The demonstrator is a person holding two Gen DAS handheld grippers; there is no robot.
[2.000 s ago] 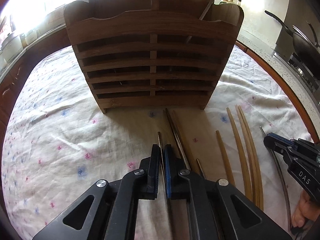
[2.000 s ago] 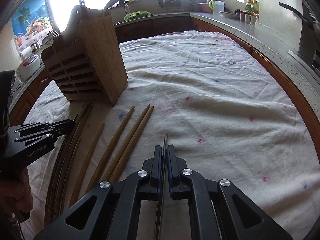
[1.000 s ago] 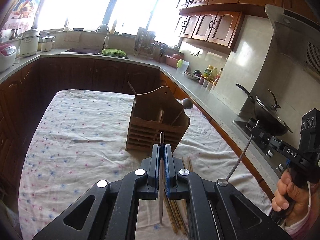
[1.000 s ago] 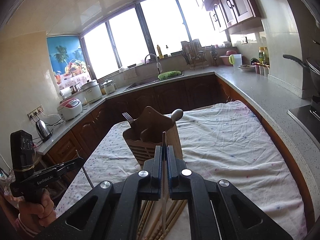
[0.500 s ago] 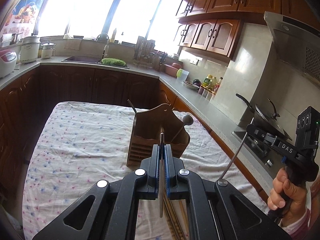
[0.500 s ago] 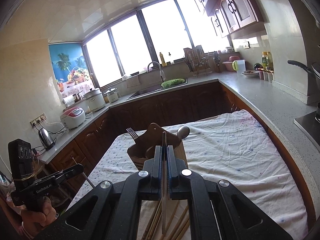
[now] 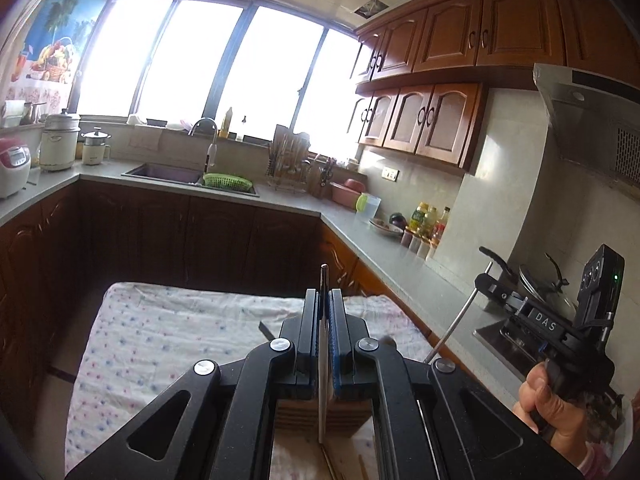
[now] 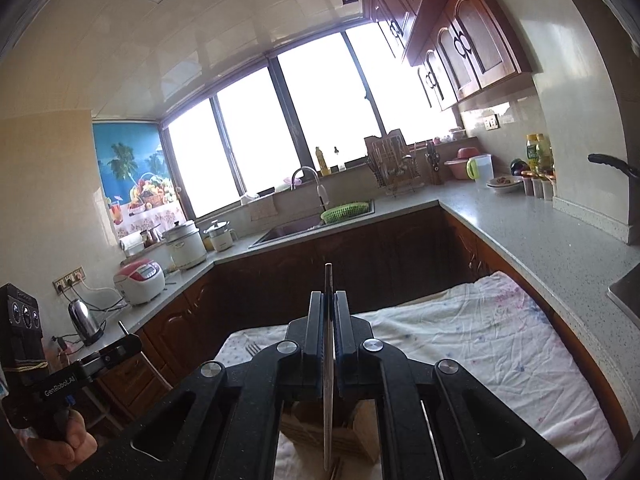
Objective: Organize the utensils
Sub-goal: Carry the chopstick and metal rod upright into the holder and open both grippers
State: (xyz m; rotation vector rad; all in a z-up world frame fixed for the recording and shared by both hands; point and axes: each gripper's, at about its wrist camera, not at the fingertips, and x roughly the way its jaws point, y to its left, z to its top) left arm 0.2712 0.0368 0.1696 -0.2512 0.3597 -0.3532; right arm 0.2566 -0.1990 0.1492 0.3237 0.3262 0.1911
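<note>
Gripping one thin metal chopstick apiece, two handheld grippers hang above a cloth-covered table (image 8: 480,344) in a wood-panelled kitchen, both aimed slightly downward across it. The left gripper (image 7: 325,300) has its jaws pressed together on a metal chopstick (image 7: 322,360) that stands nearly upright, its tip poking above the jaws and its lower end hanging in front of the wooden utensil holder (image 7: 304,416). The right gripper (image 8: 329,304) pinches a second chopstick (image 8: 328,380) the same way, over the same holder (image 8: 344,436). In the left view the right gripper (image 7: 486,280) appears at the right edge with its chopstick slanting down from it, a hand (image 7: 556,400) around its handle; in the right view the left gripper (image 8: 132,346) shows at the left edge, also in a hand (image 8: 76,440). The job looks about midway: a fork (image 8: 252,348) already stands in the holder, and the two chopsticks are lifted but not yet dropped in. At least a few wooden chopsticks (image 7: 362,466) seem to remain on the cloth at the near edge of the table. Most of the holder is hidden behind the gripper bodies, so its compartments and full contents cannot be read, and how many utensils are left on the cloth is cut off by the bottom of both views.
</note>
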